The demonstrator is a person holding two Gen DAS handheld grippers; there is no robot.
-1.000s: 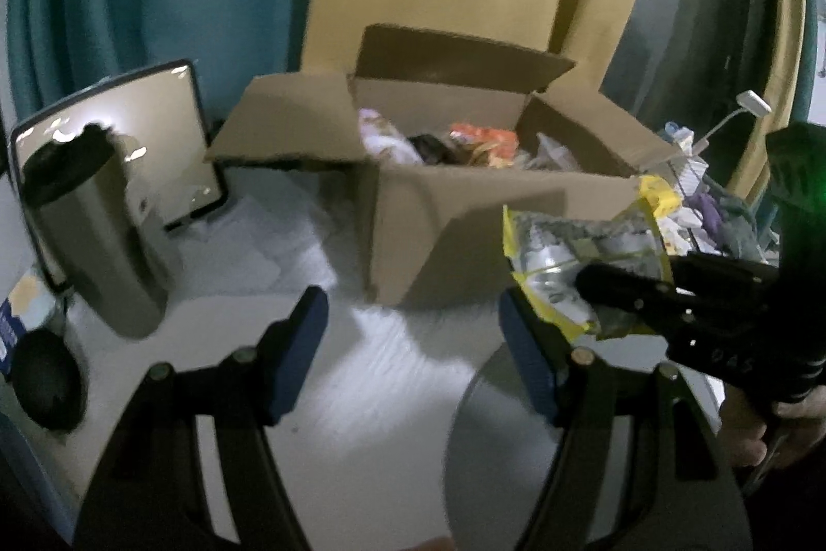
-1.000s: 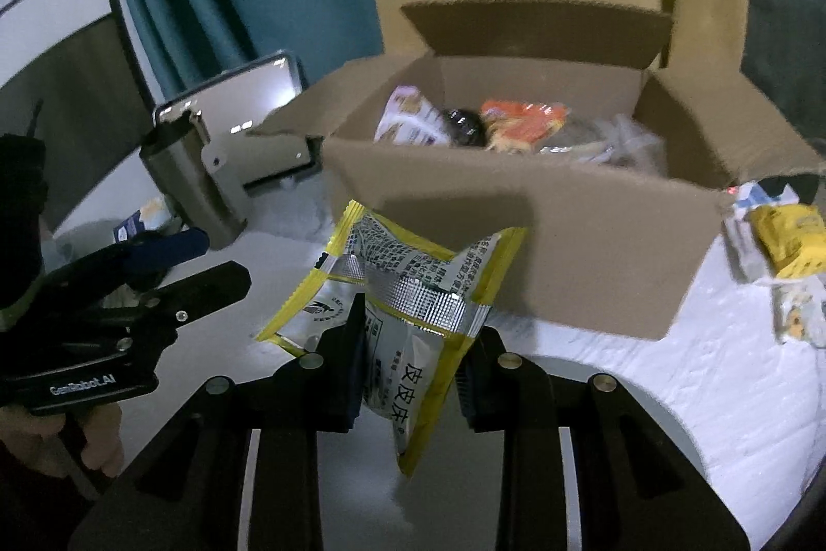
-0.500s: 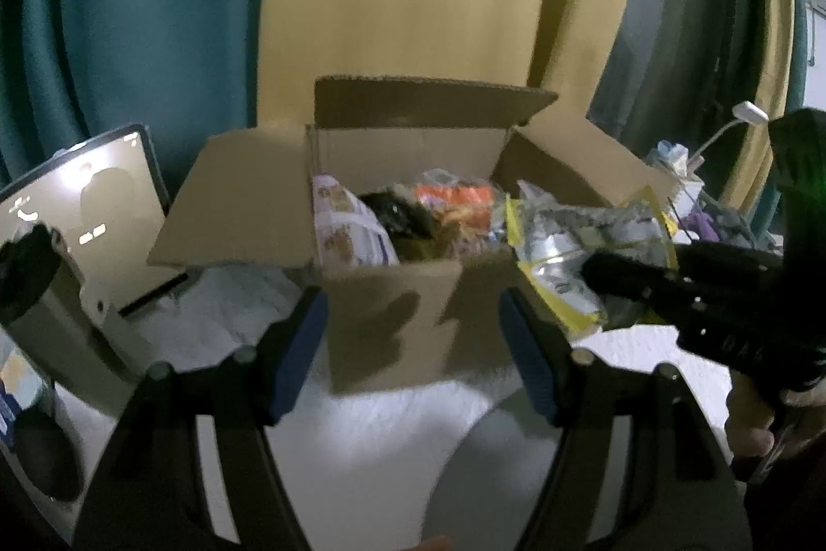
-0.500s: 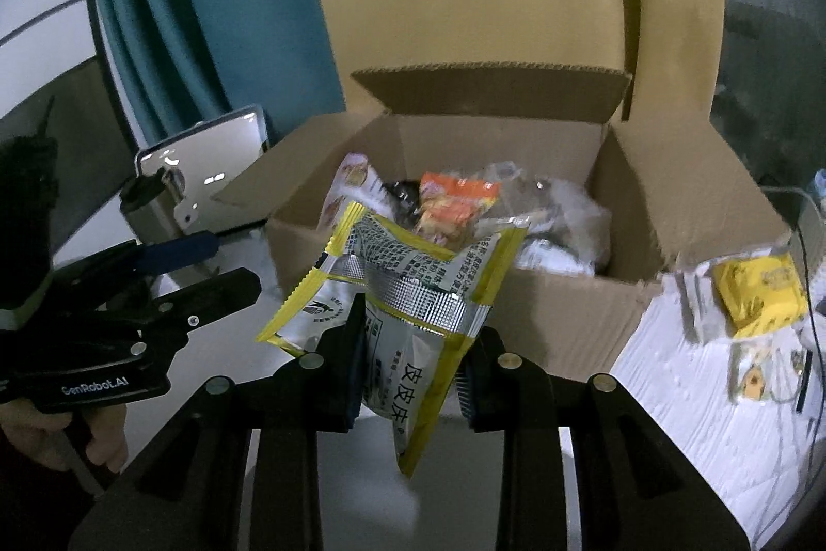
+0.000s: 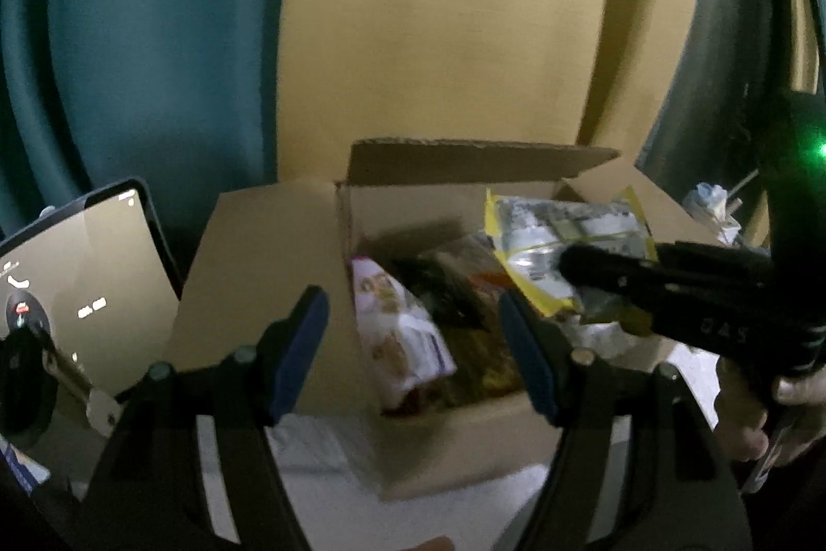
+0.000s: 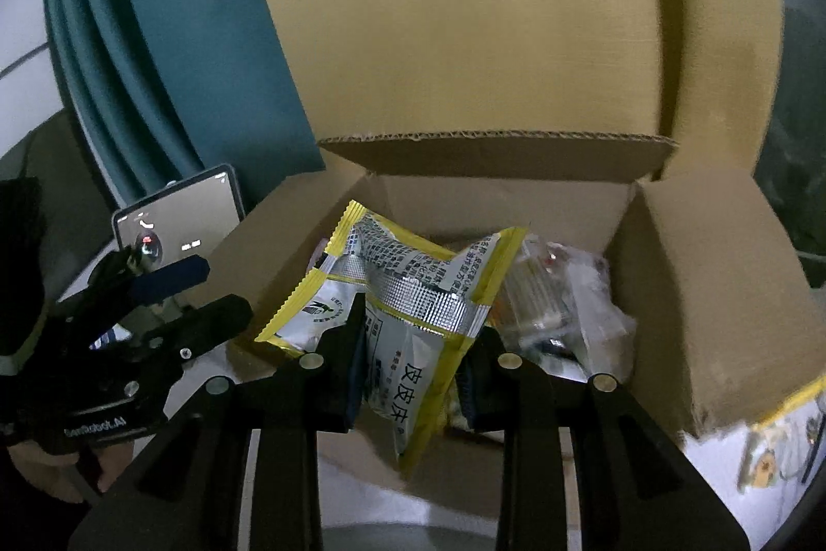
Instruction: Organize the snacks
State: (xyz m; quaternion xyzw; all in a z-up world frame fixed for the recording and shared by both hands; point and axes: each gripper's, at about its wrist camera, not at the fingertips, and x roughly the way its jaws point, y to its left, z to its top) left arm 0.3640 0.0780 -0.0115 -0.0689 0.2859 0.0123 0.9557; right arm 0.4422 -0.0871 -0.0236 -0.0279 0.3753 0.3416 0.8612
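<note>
My right gripper (image 6: 413, 334) is shut on a yellow-and-silver snack packet (image 6: 413, 293) and holds it over the open cardboard box (image 6: 712, 293). The packet (image 5: 557, 236) and the right gripper (image 5: 593, 267) also show in the left wrist view, above the box's right half. The box (image 5: 454, 447) holds several snacks, among them a white-and-purple bag (image 5: 397, 324) leaning at its left wall. My left gripper (image 5: 413, 339) is open and empty, just in front of the box's near wall.
A tablet (image 5: 88, 256) stands on a holder left of the box. Loose yellow snack packets (image 6: 774, 442) lie on the white surface to the right of the box. Teal and yellow curtains (image 6: 464, 9) hang behind.
Both grippers have moved forward and up toward the box. The held packet went from in front of the box's near wall to over its opening. The left gripper stayed open.
</note>
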